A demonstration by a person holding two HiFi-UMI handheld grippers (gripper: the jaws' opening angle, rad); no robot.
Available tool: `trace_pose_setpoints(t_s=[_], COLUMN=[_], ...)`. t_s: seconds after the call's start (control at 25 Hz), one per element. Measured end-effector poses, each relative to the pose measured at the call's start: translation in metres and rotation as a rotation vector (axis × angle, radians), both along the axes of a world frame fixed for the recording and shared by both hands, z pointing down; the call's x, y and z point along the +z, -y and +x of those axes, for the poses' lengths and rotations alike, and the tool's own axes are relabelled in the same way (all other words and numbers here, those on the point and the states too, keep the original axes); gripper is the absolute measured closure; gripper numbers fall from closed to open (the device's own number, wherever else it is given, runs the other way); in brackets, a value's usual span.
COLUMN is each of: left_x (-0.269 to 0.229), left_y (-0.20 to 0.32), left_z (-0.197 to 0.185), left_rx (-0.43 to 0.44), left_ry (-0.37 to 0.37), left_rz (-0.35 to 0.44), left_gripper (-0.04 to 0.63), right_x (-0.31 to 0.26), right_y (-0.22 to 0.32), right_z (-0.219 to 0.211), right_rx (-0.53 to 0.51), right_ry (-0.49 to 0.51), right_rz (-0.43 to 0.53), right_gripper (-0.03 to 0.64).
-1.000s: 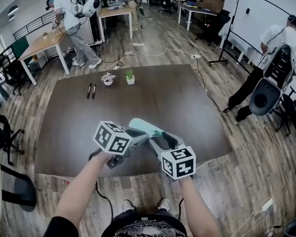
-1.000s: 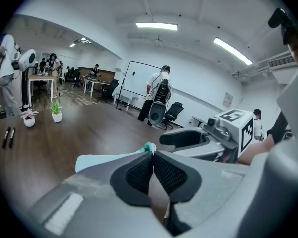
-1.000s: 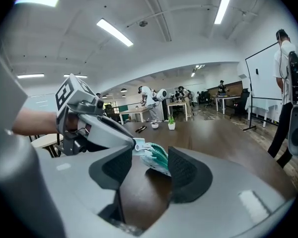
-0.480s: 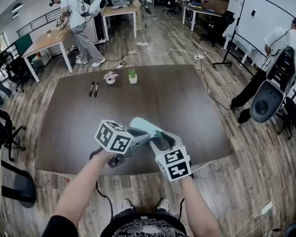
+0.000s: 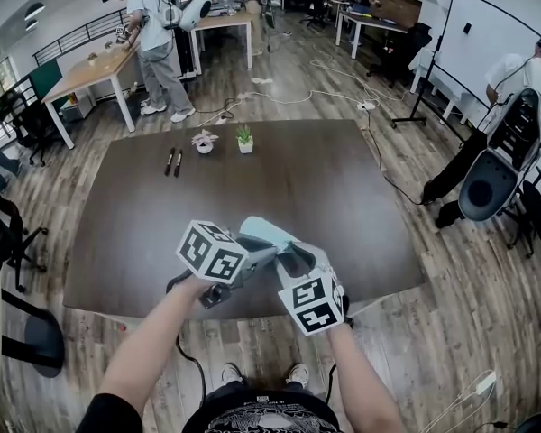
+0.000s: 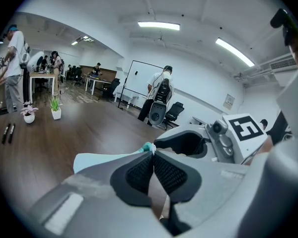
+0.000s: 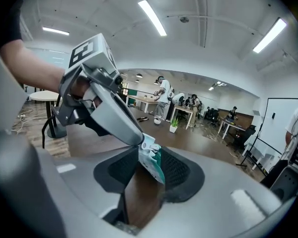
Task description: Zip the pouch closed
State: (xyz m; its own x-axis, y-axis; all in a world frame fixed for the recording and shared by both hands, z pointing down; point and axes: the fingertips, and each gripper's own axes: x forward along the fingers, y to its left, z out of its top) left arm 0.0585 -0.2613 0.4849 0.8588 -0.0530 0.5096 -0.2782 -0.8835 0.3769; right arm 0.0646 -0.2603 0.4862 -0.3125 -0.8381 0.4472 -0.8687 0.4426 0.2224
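Note:
A pale teal pouch (image 5: 261, 233) hangs above the near edge of the dark table (image 5: 298, 179), held between both grippers. My left gripper (image 5: 270, 253) is shut on one edge of it. In the left gripper view the pouch (image 6: 97, 161) sticks out past the shut jaws of the left gripper (image 6: 152, 155). My right gripper (image 5: 290, 260) meets it from the right. Its jaws have just been closing. In the right gripper view the pouch's end with the teal zipper (image 7: 153, 165) stands between the jaws of the right gripper (image 7: 150, 157), and a gap shows at the left pad.
Two black markers (image 5: 173, 161) and two small potted plants (image 5: 205, 141) (image 5: 244, 139) sit at the table's far side. People stand at desks behind and at the right by a whiteboard (image 5: 487, 39). Cables lie on the wooden floor.
The right gripper has rolled about its own axis, its marker cube has turned and shifted a little left, and its jaws have narrowed round the pouch's end. The left gripper has stayed put.

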Motion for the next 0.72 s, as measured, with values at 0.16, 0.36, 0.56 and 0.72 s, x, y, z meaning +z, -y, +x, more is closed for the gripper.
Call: trace_pose_setpoints(t_s=[0.16,0.36,0.56,0.72], left_x=[0.001,0.002,0.005,0.003], left_y=[0.003,0.007,0.005,0.003], left_z=[-0.001,-0.005,-0.009,-0.012], left_rx=[-0.003,-0.011,-0.014,-0.009], left_ry=[-0.003,-0.002,0.015,0.019], left_rz=[0.002,0.005,0.013,0.023], left_gripper=[0.585,0.584,0.584,0.586], right_x=[-0.001,-0.006,-0.005,-0.004], right_y=[0.002,0.003,0.000,-0.001], right_z=[0.000,-0.003,-0.003,0.000], right_rx=[0.009,0.009,0.016,0.030], right_ry=[-0.004,0.021,0.095,0.162], right_rz=[0.017,0.036,0.012,0.001], right_gripper=[0.511,0.527,0.540,0.577])
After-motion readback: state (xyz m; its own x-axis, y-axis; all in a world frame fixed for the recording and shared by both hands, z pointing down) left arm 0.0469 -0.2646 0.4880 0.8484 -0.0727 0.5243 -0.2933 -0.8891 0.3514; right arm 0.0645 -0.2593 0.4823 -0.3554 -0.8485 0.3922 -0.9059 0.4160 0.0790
